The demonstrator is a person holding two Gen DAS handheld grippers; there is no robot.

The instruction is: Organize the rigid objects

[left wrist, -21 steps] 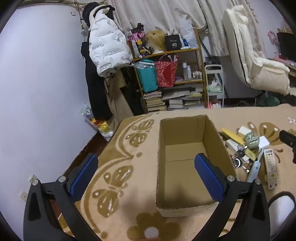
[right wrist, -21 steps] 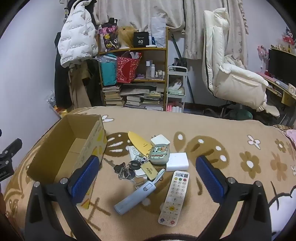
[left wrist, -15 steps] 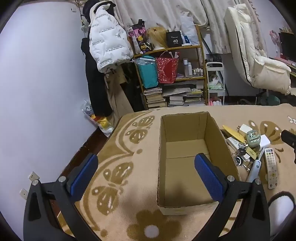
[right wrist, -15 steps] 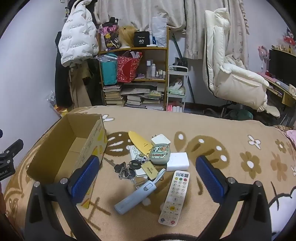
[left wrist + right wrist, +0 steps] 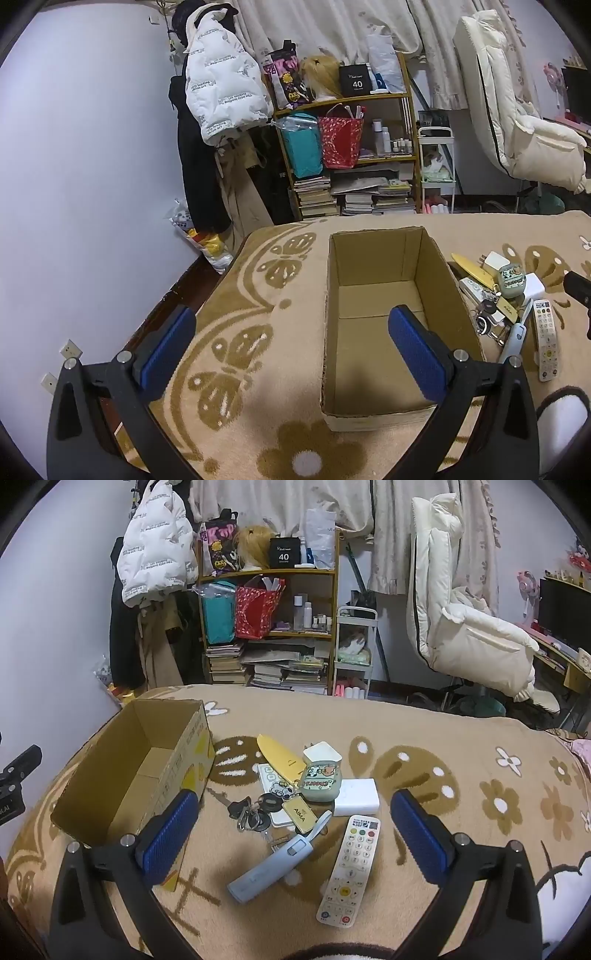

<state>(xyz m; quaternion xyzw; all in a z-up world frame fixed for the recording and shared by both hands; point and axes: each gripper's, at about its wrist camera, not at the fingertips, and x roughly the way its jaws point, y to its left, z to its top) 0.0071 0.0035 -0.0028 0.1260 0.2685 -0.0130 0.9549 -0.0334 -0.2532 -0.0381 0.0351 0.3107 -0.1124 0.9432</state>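
cardboard box: the cardboard box (image 5: 388, 321) stands open and empty on the patterned blanket (image 5: 258, 295), its rim a little lower in the left wrist view than half a second ago, so that camera has tipped up or drawn back only slightly.
clutter pile: just beside the box's right wall lie a white remote (image 5: 351, 871), a pale blue tube-shaped gadget (image 5: 273, 867), a bunch of keys with tags (image 5: 266, 812), a white block charger (image 5: 356, 796), a small green printed pouch (image 5: 320, 781) and a yellow flat blade-shaped piece (image 5: 280, 757); all lie where they did before, none lifted.
meaning for the task: nothing is sorted yet; the job looks to be at its very start, with both hands only settling into place.
right gripper: the right gripper (image 5: 295, 834) hangs spread wide and empty, angled down over the pile; the blue gadget and the remote lie between and just ahead of its blue pads (image 5: 168, 834).
left gripper: the left gripper (image 5: 291, 350) is also wide apart and empty, above the blanket at the box's near left corner, one finger over the box floor.
likely first pick: the remote or blue gadget seems nearest for the right claw.
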